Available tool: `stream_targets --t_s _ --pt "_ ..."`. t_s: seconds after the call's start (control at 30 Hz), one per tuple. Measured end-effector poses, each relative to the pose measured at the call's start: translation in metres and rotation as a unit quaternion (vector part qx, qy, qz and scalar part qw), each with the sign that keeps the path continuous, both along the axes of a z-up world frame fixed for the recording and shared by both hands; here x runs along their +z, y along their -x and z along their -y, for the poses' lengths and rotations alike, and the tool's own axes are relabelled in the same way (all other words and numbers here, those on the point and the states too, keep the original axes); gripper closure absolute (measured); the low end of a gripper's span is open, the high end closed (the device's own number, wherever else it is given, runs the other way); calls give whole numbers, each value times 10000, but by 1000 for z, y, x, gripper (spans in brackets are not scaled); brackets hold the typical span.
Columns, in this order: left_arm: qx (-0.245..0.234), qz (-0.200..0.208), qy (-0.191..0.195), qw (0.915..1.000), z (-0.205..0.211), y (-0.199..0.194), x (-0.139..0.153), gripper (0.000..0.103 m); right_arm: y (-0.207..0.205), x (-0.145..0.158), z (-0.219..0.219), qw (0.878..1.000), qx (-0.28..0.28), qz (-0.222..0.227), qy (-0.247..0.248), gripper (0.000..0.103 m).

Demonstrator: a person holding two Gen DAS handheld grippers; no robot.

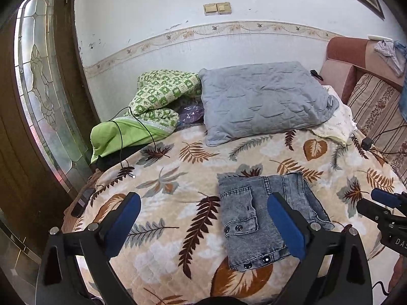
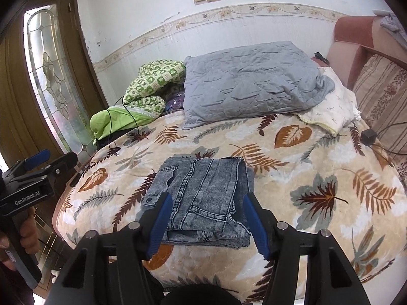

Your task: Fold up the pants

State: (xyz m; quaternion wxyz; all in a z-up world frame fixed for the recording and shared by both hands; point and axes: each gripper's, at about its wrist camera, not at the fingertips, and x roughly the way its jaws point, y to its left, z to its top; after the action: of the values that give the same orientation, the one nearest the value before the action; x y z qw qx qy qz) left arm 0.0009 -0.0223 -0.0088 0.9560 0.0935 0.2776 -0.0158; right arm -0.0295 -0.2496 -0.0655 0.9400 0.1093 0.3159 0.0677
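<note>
In the left wrist view, one pair of folded denim pants (image 1: 264, 216) lies on the leaf-print blanket (image 1: 178, 178), four dark snaps showing; one grey pillow (image 1: 264, 96) sits behind. The left gripper (image 1: 203, 226) is spread wide, holding nothing. In the right wrist view, the right gripper (image 2: 207, 225) hangs partly spread above the pants, empty.
</note>
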Motion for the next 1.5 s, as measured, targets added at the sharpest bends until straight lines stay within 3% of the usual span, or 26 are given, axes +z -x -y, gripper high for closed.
stream_targets --t_s 1.5 --pt "276 -99 -109 9995 -11 -14 -8 3 -3 -6 1 9999 -13 -71 -78 41"
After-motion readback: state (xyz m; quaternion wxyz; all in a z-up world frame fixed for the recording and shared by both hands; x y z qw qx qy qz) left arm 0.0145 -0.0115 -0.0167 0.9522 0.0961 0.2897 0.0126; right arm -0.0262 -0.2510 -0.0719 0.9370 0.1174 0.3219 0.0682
